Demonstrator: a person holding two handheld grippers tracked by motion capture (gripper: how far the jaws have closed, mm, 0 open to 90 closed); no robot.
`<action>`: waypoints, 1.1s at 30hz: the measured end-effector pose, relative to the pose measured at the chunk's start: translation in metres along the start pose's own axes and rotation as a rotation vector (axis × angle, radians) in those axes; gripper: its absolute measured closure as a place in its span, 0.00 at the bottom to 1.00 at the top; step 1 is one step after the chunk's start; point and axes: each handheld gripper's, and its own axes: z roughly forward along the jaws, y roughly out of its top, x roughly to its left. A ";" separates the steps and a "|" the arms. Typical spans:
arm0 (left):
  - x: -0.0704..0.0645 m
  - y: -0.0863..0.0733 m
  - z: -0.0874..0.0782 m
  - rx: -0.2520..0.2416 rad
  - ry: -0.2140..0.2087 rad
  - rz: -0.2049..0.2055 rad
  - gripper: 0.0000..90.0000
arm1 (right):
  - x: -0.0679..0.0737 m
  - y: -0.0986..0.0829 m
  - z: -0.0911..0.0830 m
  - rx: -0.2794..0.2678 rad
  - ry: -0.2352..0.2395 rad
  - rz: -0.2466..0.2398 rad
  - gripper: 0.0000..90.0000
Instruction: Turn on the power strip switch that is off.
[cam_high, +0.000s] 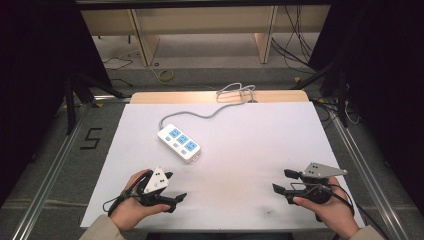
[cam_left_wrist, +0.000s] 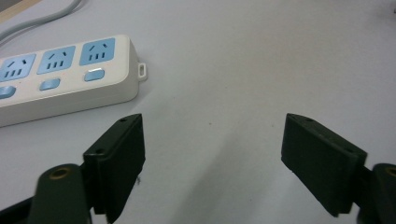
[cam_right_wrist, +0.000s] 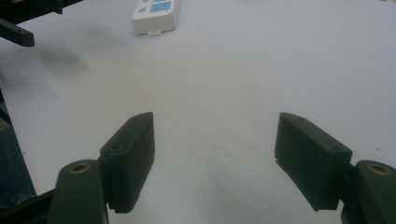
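Item under inspection: one white power strip (cam_high: 179, 143) with three blue outlets and three blue switches, lying flat on the white tabletop (cam_high: 260, 130), left of centre and set diagonally. Its grey cord (cam_high: 200, 114) runs from the far end to a loose coil at the far edge.

Left claw (cam_high: 176, 186): near left, jaws wide apart, holding nothing. It sits near the strip's closer end, apart from it. Right claw (cam_high: 281, 181): near right, jaws wide apart, empty, well apart from the strip.

Handling assessment: expect a rigid plastic body, light to moderate in weight, with a smooth casing that may slip under hard pads. It should not crush, but the switches could be pressed by a careless grip.

Recommended hold: take it across the narrow width, on the two long side walls, near the closer end with the small hanging tab (cam_left_wrist: 142, 71). Keep your pads off the top face. Note that the cord will drag and may swing the far end if you lift.
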 end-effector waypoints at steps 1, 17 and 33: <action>0.000 0.000 0.000 -0.004 0.003 -0.004 0.27 | 0.000 0.000 0.000 -0.002 -0.001 0.001 0.33; 0.010 0.005 -0.011 0.020 0.077 -0.076 0.99 | 0.000 0.000 0.000 0.008 -0.011 0.002 0.33; 0.011 0.013 -0.008 0.032 0.065 -0.098 0.99 | 0.000 0.000 0.000 0.011 -0.017 0.003 0.33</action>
